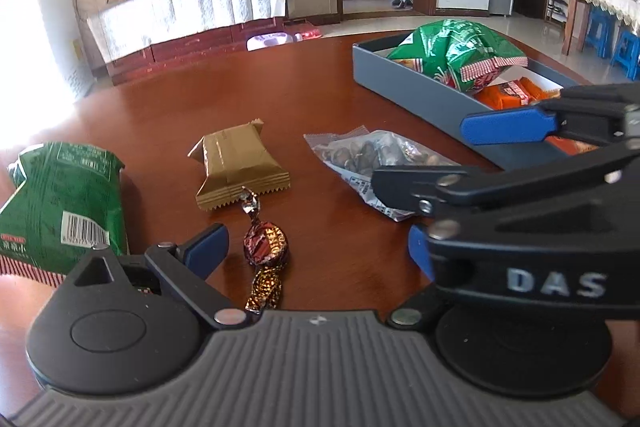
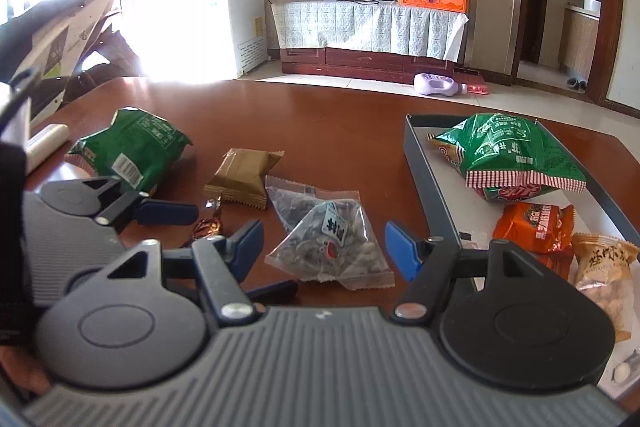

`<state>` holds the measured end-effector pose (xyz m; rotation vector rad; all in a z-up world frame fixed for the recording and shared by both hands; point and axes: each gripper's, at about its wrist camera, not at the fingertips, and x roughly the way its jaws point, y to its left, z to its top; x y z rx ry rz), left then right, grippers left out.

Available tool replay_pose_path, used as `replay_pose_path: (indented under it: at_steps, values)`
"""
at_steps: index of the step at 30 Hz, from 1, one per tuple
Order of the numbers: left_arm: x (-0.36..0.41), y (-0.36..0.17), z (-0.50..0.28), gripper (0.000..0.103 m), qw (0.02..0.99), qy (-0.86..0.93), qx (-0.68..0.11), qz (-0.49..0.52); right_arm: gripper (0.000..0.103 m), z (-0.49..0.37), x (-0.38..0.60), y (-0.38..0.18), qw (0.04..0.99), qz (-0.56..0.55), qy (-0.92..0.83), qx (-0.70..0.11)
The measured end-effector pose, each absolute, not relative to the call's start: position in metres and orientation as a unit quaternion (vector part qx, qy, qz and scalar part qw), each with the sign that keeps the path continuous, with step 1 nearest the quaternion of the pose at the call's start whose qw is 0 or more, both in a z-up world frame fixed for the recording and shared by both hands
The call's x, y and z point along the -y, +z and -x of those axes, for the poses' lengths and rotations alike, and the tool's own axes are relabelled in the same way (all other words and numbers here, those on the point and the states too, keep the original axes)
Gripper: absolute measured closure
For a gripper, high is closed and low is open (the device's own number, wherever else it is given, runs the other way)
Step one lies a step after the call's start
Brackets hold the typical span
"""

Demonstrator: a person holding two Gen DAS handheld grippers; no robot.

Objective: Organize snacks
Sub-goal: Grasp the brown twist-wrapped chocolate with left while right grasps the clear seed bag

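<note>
Here, the right gripper (image 2: 322, 247), jaws parted and gripping nothing, straddles the clear seed packet (image 2: 326, 239) beside the grey tray (image 2: 434, 195); the left gripper (image 1: 316, 251) likewise gapes around a twist-wrapped candy (image 1: 266, 247).

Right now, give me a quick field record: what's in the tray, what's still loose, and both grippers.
in tray: green bag, orange packet, tan nut pack
loose on table: second green bag, gold packet, clear seed pouch, wrapped candy
left gripper: open, candy between fingers
right gripper: open, around seed pouch
</note>
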<state>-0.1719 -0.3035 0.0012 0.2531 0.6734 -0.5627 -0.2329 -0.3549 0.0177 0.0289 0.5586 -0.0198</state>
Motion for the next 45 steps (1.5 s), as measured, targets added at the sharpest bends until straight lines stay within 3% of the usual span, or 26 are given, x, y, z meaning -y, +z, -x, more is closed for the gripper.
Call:
replay_pose_path:
  at_steps: [16,21,31,34,37,40,41,45]
  values:
    - [0.297,0.001,0.17,0.012,0.898,-0.271,-0.328,-0.112,0.03,0.208,0.364,0.002,0.95,-0.025,-0.021,-0.311]
    - [0.294,0.001,0.171,0.025,0.893,-0.293,-0.324,-0.105,0.027,0.206,0.364,0.001,0.95,-0.017,-0.021,-0.311]
    - [0.295,0.001,0.176,0.035,0.887,-0.318,-0.316,-0.11,0.024,0.201,0.363,0.003,0.941,-0.005,-0.012,-0.338]
    - [0.295,0.001,0.182,0.049,0.885,-0.328,-0.31,-0.111,0.028,0.2,0.361,0.003,0.939,0.009,-0.015,-0.345]
    - [0.294,0.002,0.185,0.074,0.886,-0.33,-0.309,-0.104,0.03,0.203,0.364,0.005,0.939,-0.001,-0.006,-0.344]
    - [0.292,0.002,0.187,0.076,0.885,-0.331,-0.311,-0.102,0.044,0.207,0.365,0.008,0.941,0.001,-0.008,-0.339]
    - [0.292,0.002,0.188,0.076,0.884,-0.333,-0.31,-0.105,0.07,0.209,0.366,0.009,0.941,-0.003,-0.001,-0.339]
    - [0.291,0.003,0.191,0.076,0.886,-0.327,-0.31,-0.109,0.07,0.214,0.368,0.01,0.941,-0.007,-0.005,-0.339]
